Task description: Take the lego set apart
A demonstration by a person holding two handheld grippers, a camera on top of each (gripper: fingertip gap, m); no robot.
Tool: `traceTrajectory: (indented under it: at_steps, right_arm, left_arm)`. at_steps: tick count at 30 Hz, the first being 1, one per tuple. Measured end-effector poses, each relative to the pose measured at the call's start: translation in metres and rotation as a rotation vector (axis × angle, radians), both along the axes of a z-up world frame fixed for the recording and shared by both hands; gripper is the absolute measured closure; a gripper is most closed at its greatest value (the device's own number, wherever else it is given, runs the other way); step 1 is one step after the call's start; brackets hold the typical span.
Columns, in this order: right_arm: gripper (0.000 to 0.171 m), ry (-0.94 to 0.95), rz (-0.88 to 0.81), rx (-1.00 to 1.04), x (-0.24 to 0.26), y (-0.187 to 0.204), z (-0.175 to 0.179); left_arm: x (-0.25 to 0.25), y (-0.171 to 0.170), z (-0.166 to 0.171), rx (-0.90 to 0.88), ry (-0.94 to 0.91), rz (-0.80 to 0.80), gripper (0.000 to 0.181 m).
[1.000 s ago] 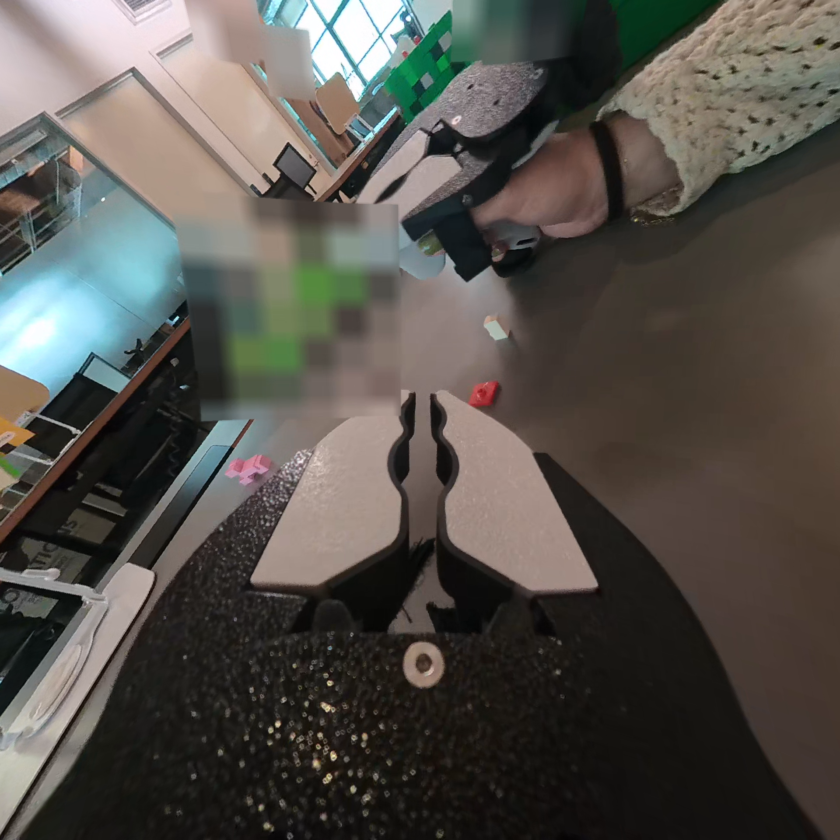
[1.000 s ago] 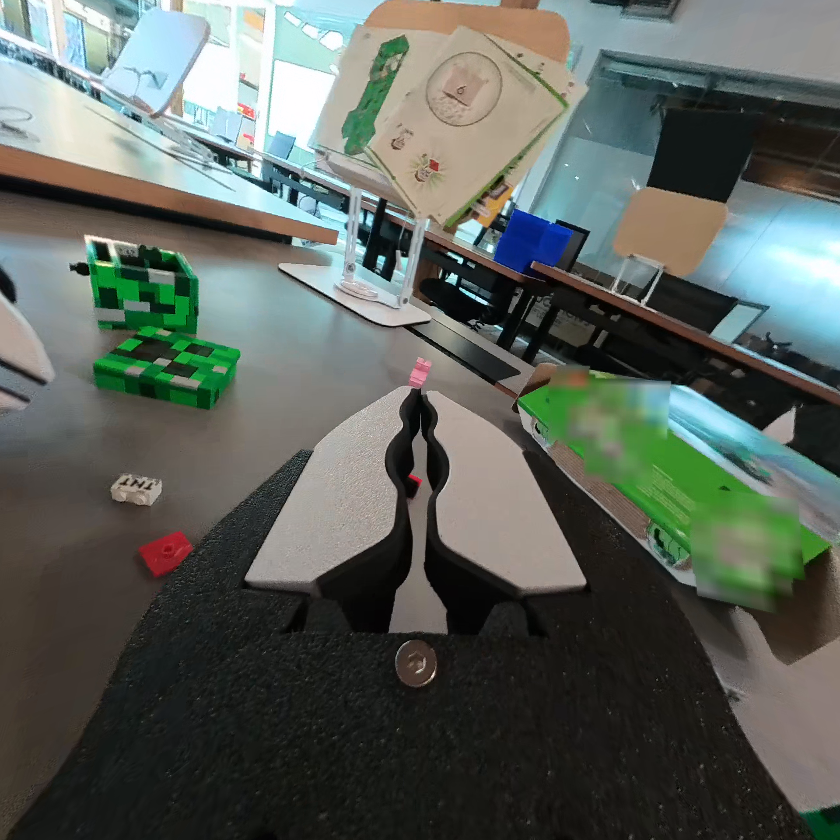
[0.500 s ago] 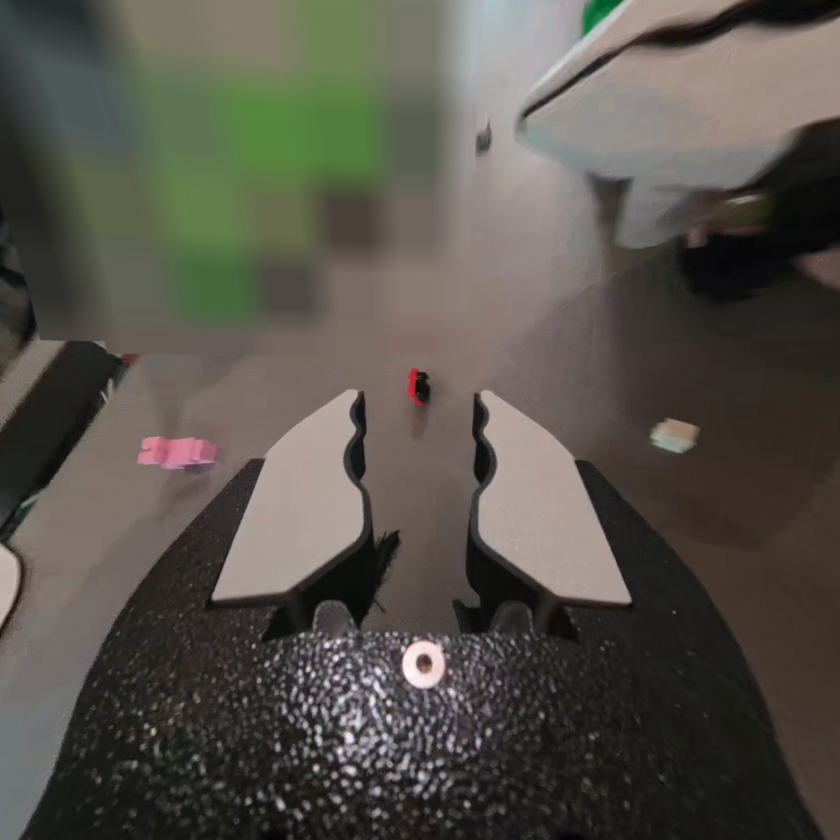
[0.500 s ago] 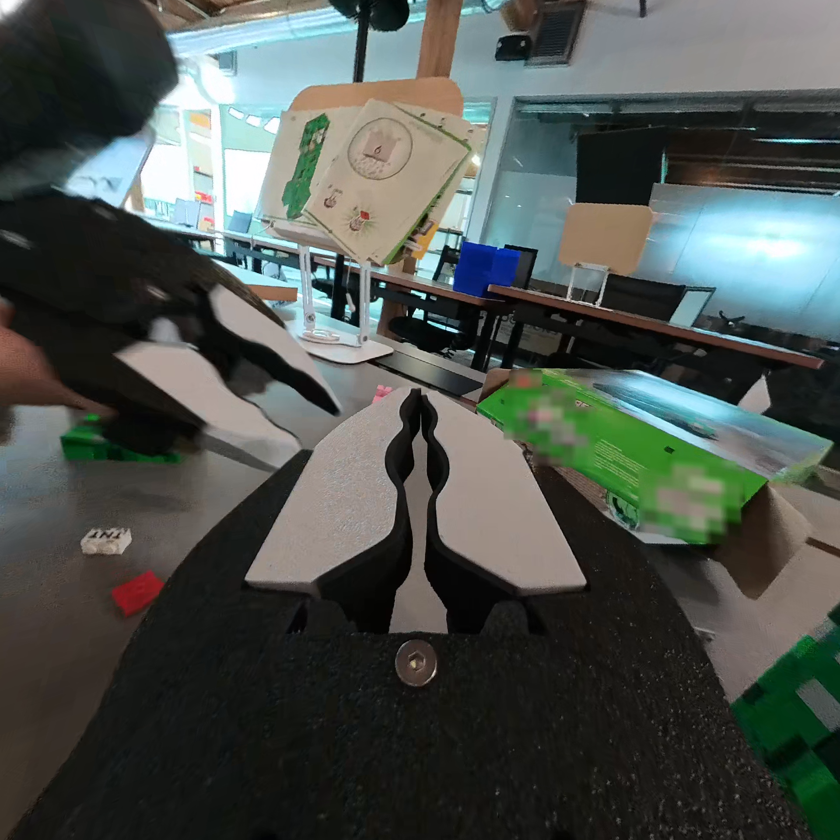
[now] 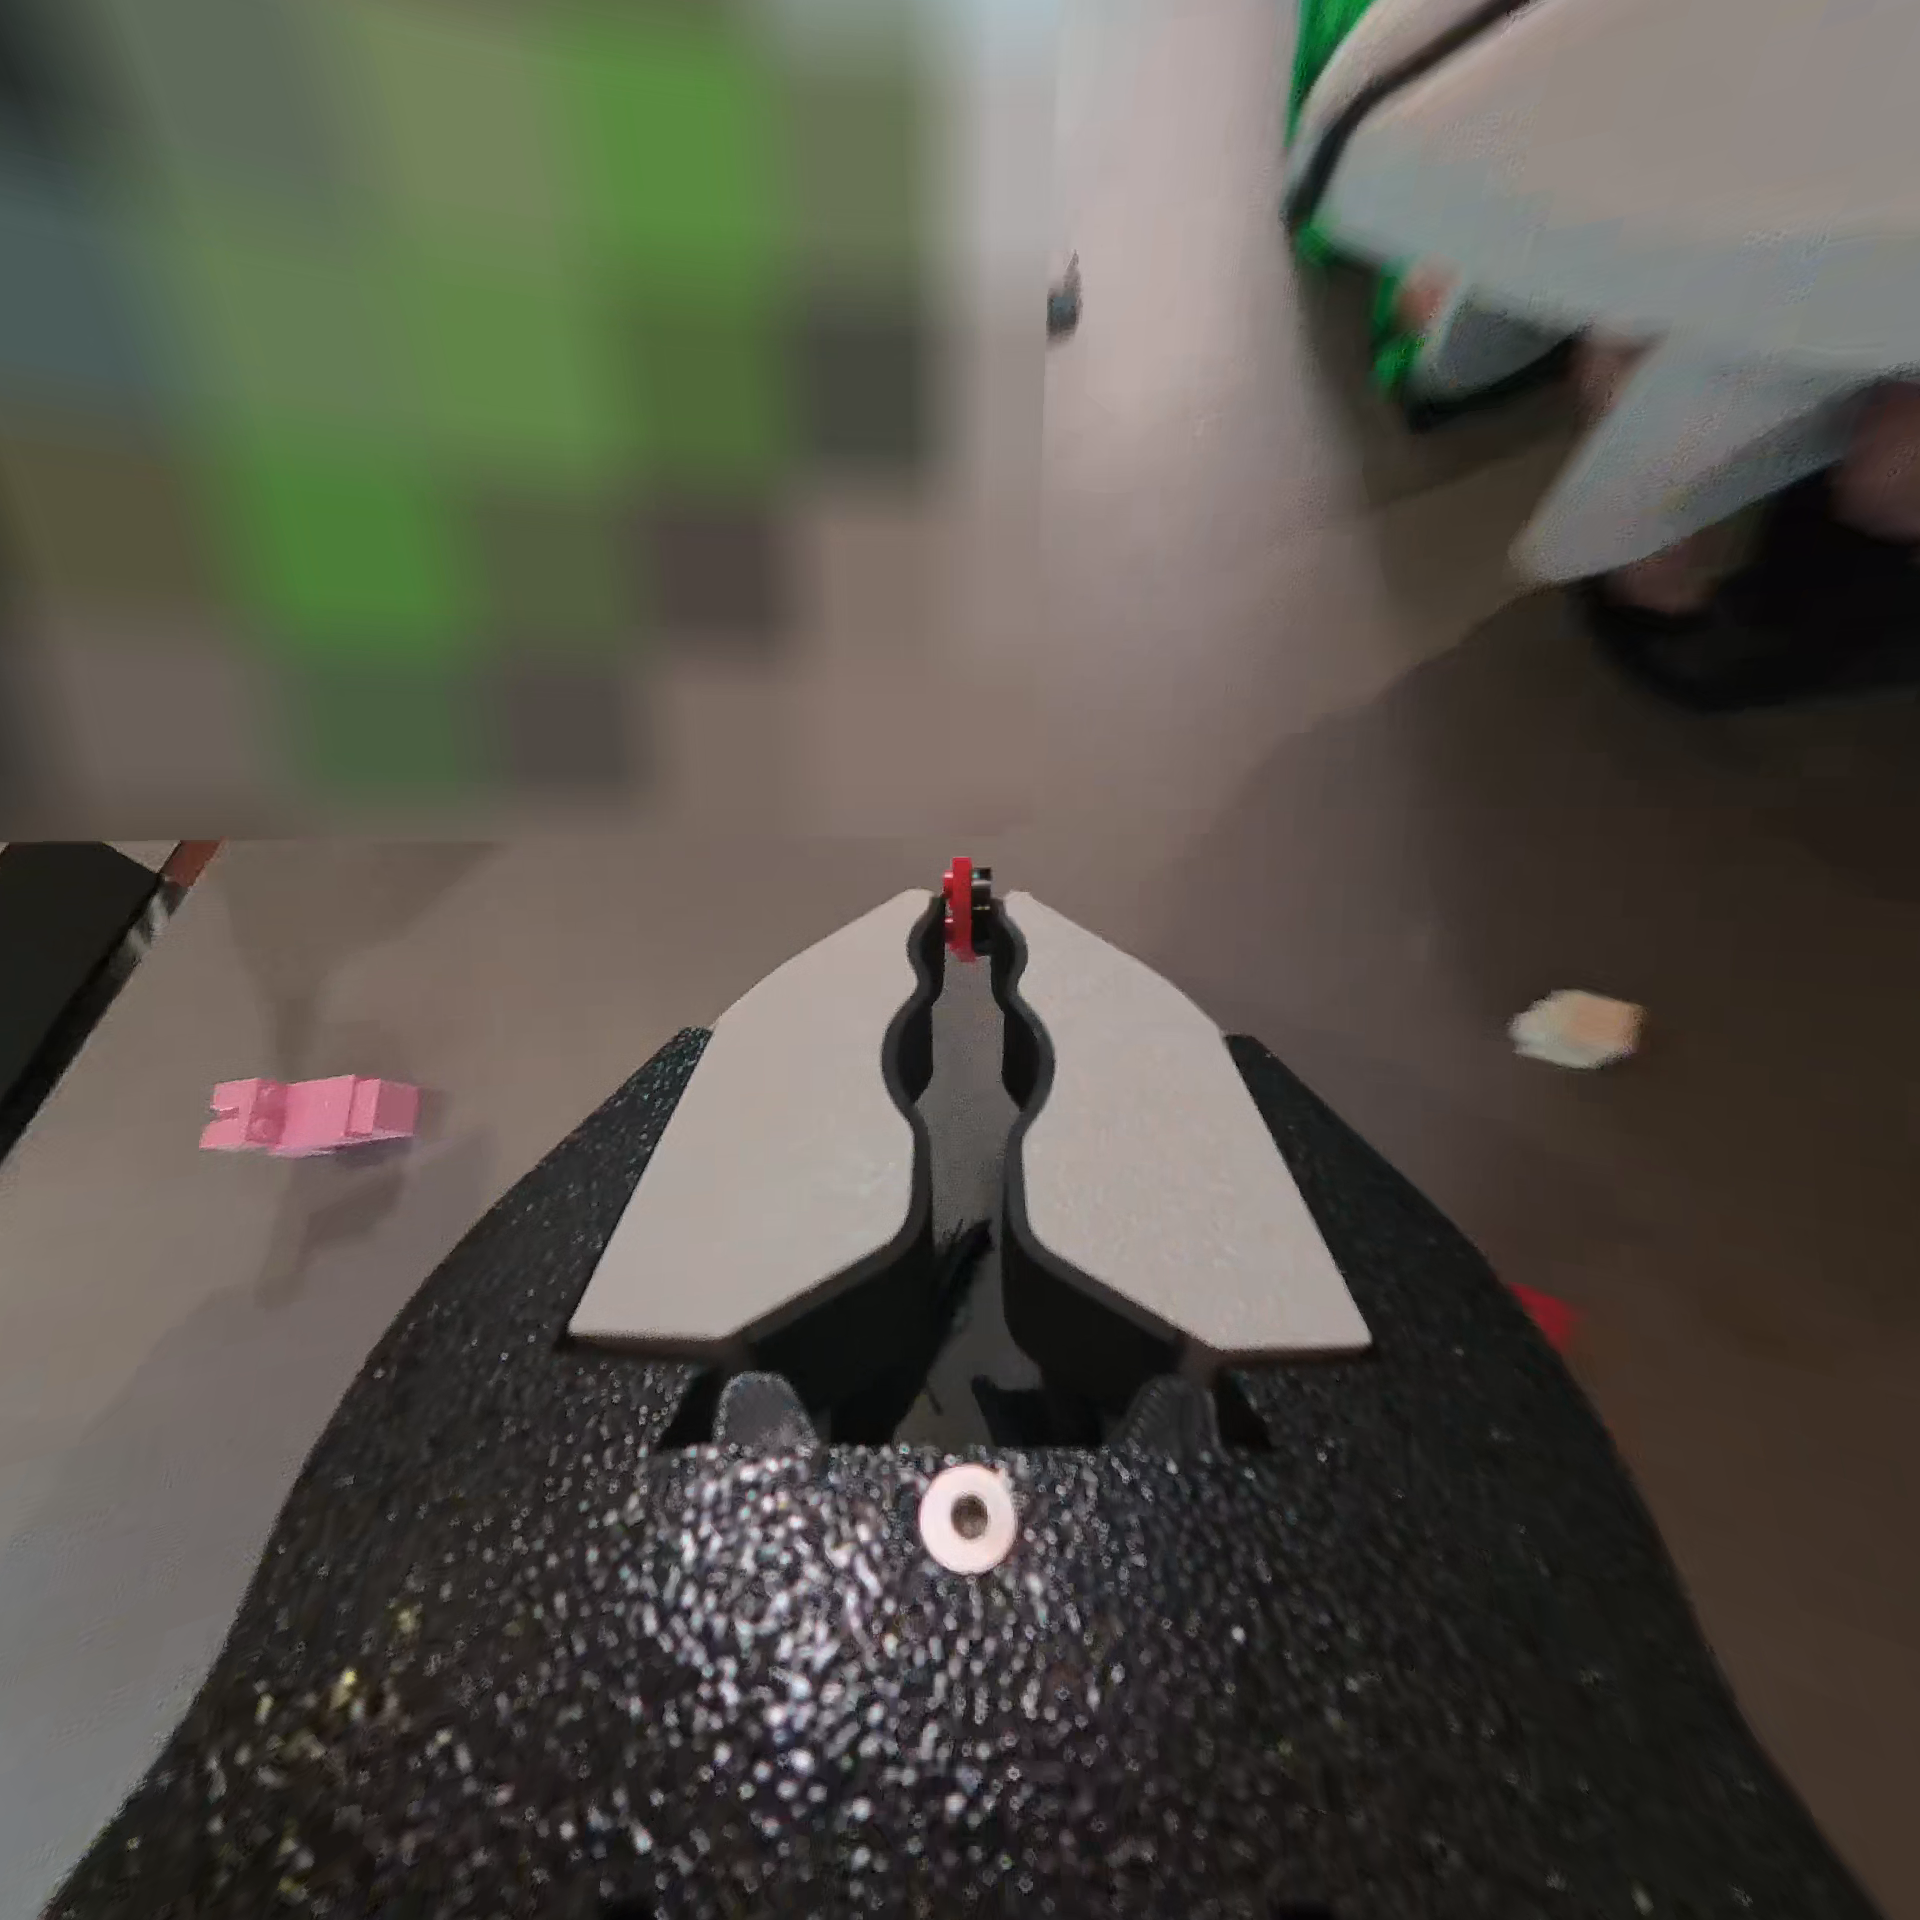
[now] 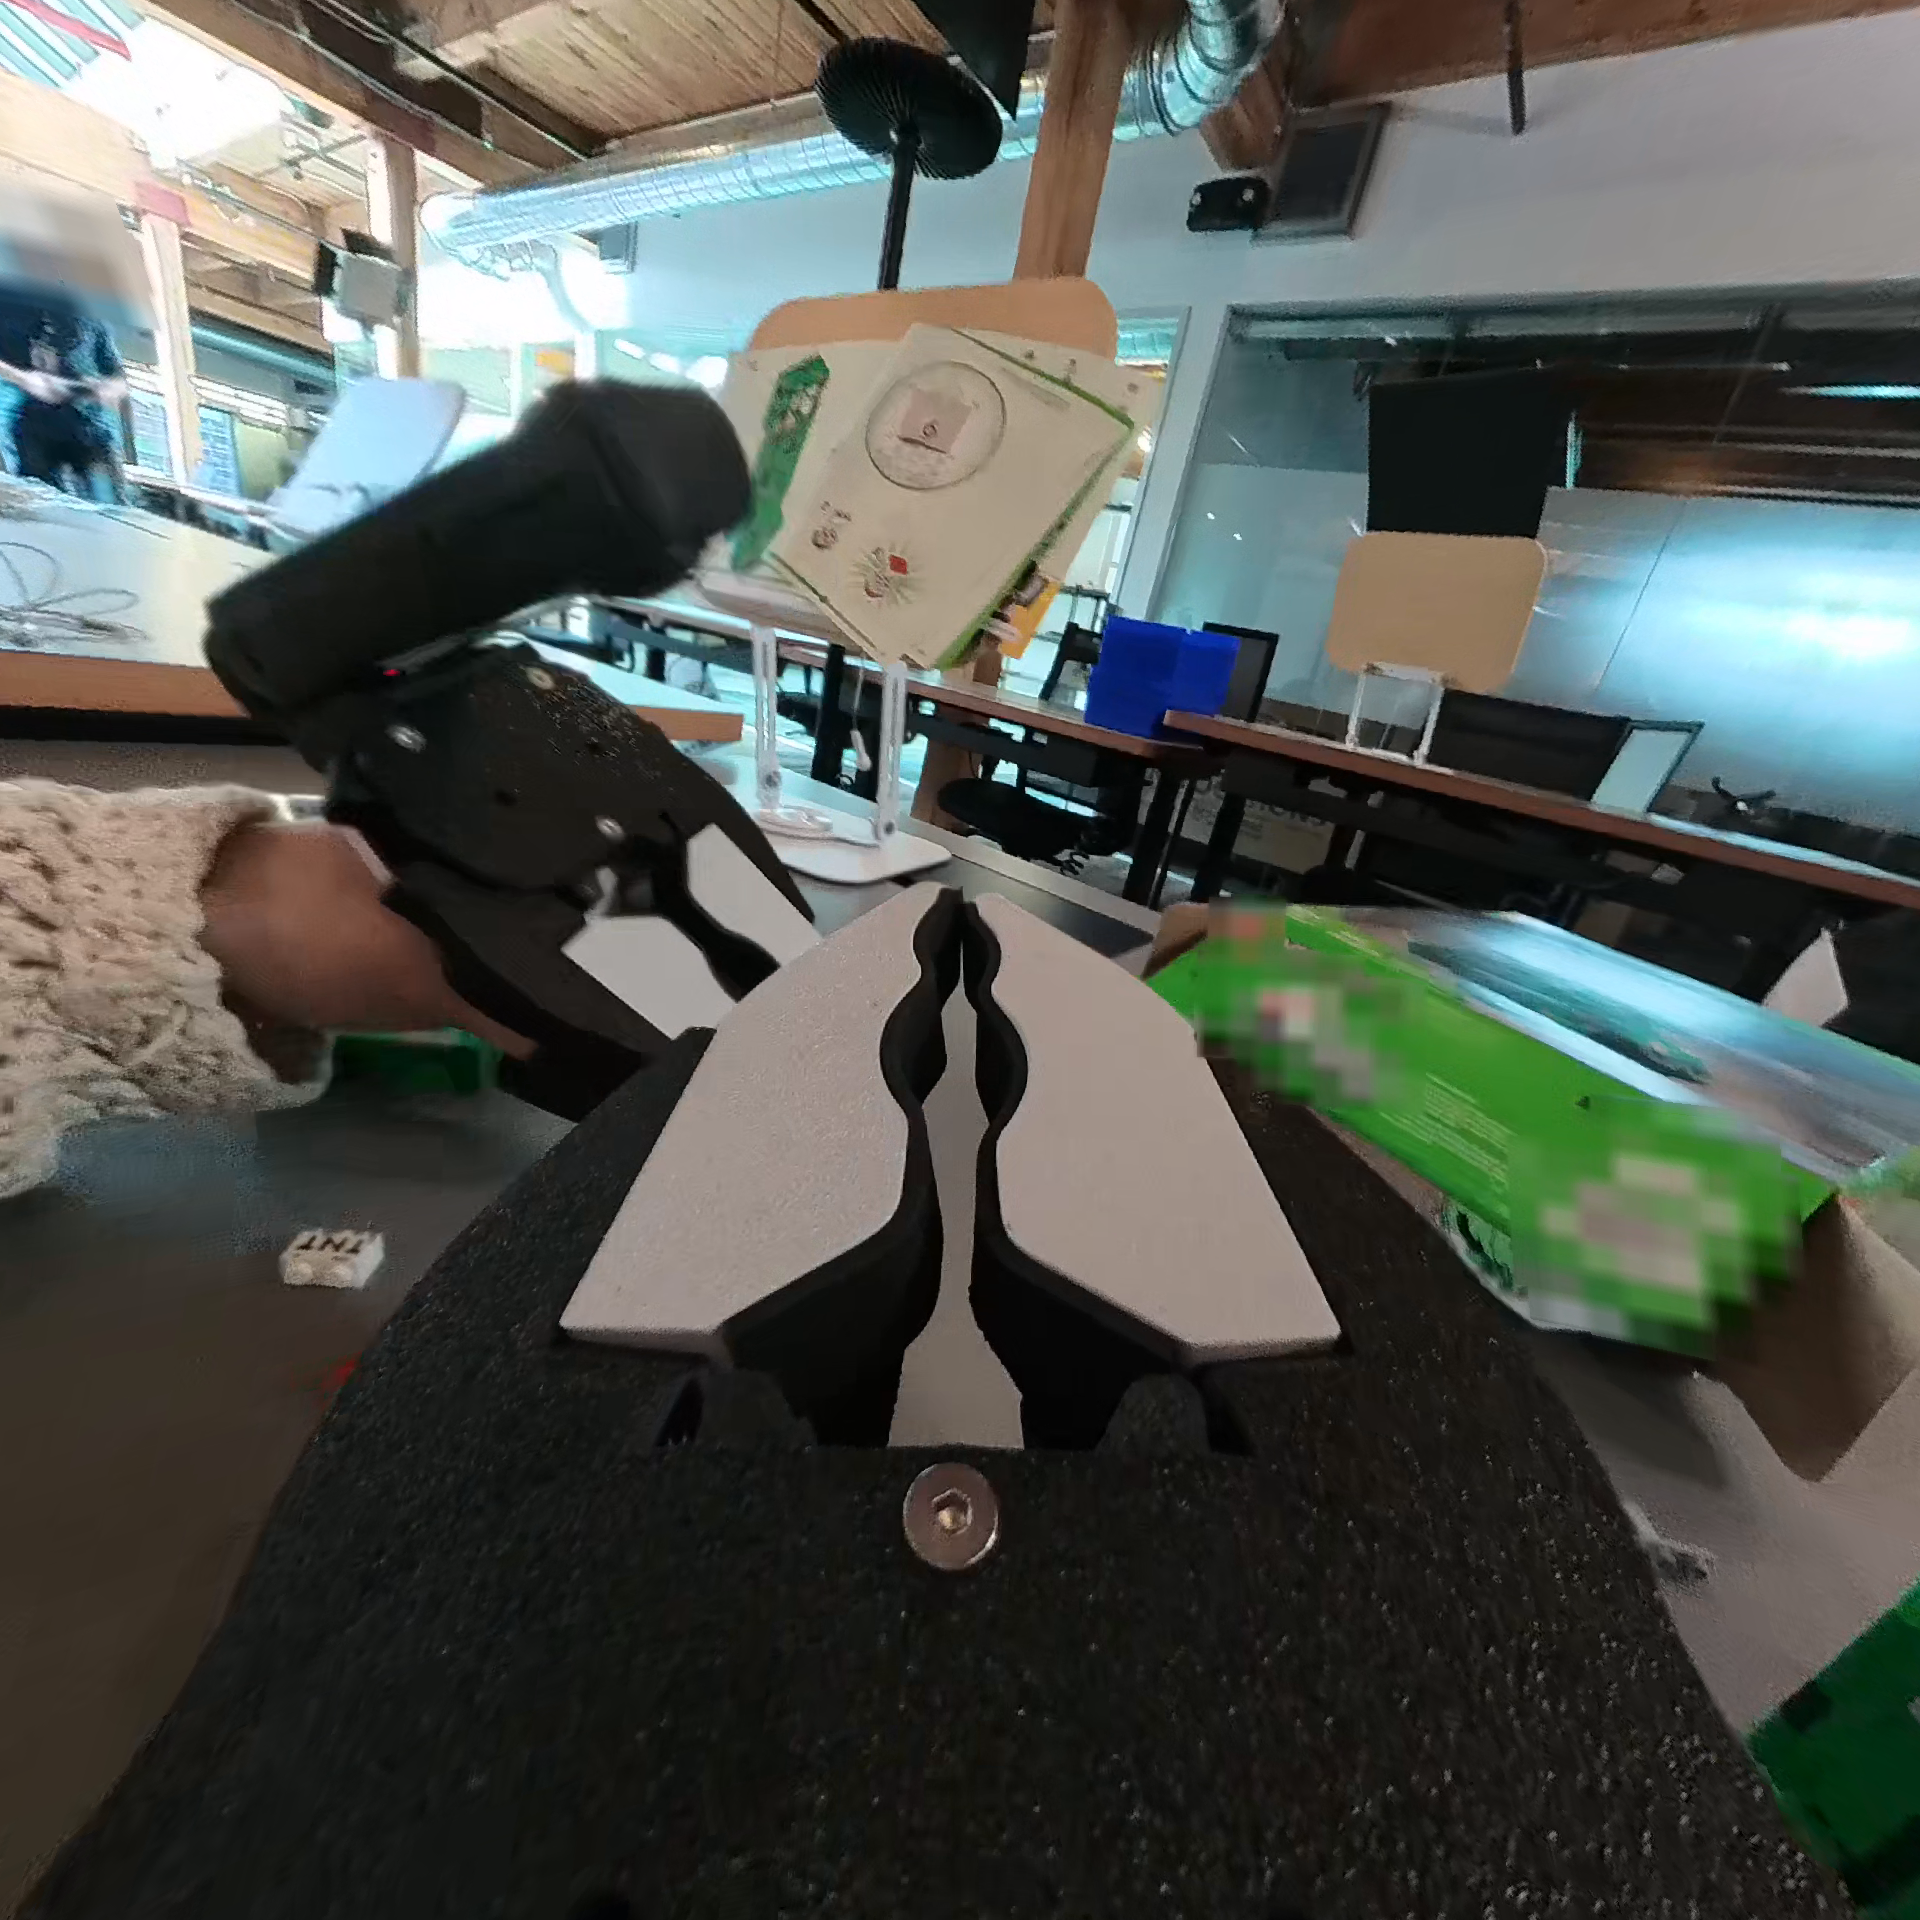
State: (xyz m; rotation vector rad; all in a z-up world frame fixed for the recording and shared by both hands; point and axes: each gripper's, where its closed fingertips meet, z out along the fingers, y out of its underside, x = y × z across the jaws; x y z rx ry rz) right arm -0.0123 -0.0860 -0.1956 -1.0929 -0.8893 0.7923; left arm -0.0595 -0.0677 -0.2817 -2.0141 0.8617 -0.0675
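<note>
My left gripper [image 5: 966, 904] points down at the grey table and is shut on a small red and black lego piece [image 5: 958, 920] held at its fingertips. It also shows in the right wrist view [image 6: 743, 935], held by a hand in a knit sleeve. My right gripper [image 6: 961, 914] is shut and empty, above the table; in the left wrist view it is a blurred shape [image 5: 1610, 260] at the top right. A green lego block [image 6: 416, 1055] lies partly hidden behind the left hand, and another green block [image 6: 1839, 1756] is at the lower right.
Loose pieces lie on the table: a pink one [image 5: 312, 1117], a white one [image 5: 1574, 1029] [image 6: 332, 1255] and a red one [image 5: 1543, 1314]. A green cardboard box [image 6: 1507, 1122] lies to the right. An instruction booklet on a stand [image 6: 914, 499] is behind. Tip to tip, the grippers are about 10 cm apart.
My left gripper opened, tipped down over the small red piece and has shut on it. My right gripper stayed shut and lifted, swinging right; the left gripper now sits close in front of it.
</note>
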Motion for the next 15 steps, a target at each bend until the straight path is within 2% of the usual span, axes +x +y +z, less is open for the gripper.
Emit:
traceTrajectory:
  at_steps: [1,4,9,12,15]
  right_arm:
    - [0.171,0.011,0.02,0.014,-0.001,-0.005,0.003]
    - [0.169,0.042,0.095,0.068,-0.005,-0.022,0.012]
    - [0.158,0.006,0.148,0.141,-0.017,-0.043,0.01]
    - [0.137,-0.012,0.258,0.073,-0.027,-0.059,0.005]
    - [0.126,-0.021,0.351,0.004,-0.03,-0.069,0.001]
  left_arm:
    - [0.005,-0.011,0.011,0.019,-0.064,-0.014,0.174]
    - [0.006,-0.044,0.041,0.124,-0.203,0.001,0.174]
    - [-0.026,-0.087,0.055,0.419,-0.196,0.239,0.174]
    - [-0.009,-0.103,0.046,0.421,-0.236,0.177,0.174]
    - [0.012,-0.124,0.06,0.492,-0.339,0.026,0.174]
